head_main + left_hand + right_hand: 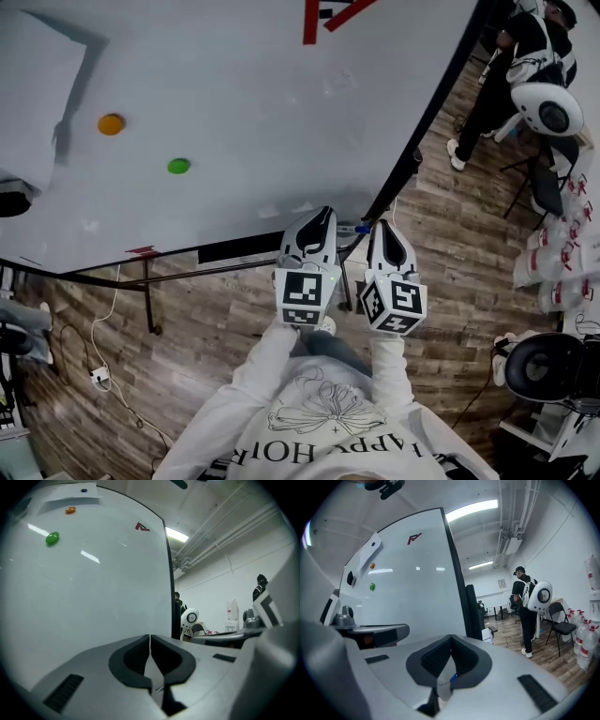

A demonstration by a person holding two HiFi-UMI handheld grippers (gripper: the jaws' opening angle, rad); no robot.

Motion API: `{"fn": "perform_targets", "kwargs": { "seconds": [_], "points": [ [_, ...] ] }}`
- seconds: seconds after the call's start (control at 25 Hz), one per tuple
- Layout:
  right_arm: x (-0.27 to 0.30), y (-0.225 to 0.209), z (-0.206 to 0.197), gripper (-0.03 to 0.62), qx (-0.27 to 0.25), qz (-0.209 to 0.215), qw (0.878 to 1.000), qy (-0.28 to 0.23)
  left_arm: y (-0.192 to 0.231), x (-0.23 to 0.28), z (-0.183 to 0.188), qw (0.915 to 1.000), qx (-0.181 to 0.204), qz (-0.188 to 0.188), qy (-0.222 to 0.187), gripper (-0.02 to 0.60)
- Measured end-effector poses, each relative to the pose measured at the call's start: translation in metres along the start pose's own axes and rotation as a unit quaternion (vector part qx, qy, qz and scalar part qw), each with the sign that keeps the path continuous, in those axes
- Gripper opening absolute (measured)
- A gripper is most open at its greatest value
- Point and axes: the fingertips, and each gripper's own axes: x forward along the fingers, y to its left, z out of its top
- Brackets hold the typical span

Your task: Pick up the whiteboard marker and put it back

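On the left part of the whiteboard [262,112]: an orange magnet [111,124], and to its right and nearer, a green magnet [178,166]. A red logo [328,14] sits at the board's far edge, cut off by the frame. The board stands on a wood floor [450,253].

Near the middle, at the board's near right corner: both grippers, side by side and close together, tips toward the board.

Left gripper [322,217]: jaws together, tips meeting, nothing between them in the left gripper view [150,639]. Board fills that view's left; the green magnet [52,538] and orange magnet [70,510] show at upper left.

Right gripper [379,228]: just right of the left one. In the right gripper view [450,639] the jaws are closed on the whiteboard marker [444,684], a pale barrel with a blue bit, seated low between the pads. In the head view a small blue end of the marker [363,228] pokes out left of the jaw tips, between the two grippers, just off the board's lower edge. I cannot tell whether it touches the board.

Far right: a person [520,56] stands on the floor, well apart from the grippers, wearing a white round backpack [548,111]. A folding chair [560,620] stands just beside them.
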Motion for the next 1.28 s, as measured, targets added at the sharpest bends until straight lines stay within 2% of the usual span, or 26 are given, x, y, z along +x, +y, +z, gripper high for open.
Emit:
{"fn": "perform_targets", "kwargs": {
  "seconds": [0.56, 1.28],
  "points": [
    [-0.032, 0.036, 0.034, 0.003, -0.016, -0.037, 0.998, -0.040, 0.012, -0.050, 0.041, 0.9991, -0.002, -0.028, -0.032, 0.006],
    [-0.045, 0.048, 0.044, 0.003, -0.020, -0.056, 0.997, -0.054, 0.027, -0.066, 0.050, 0.9989, 0.002, -0.029, -0.037, 0.006]
  ]
}}
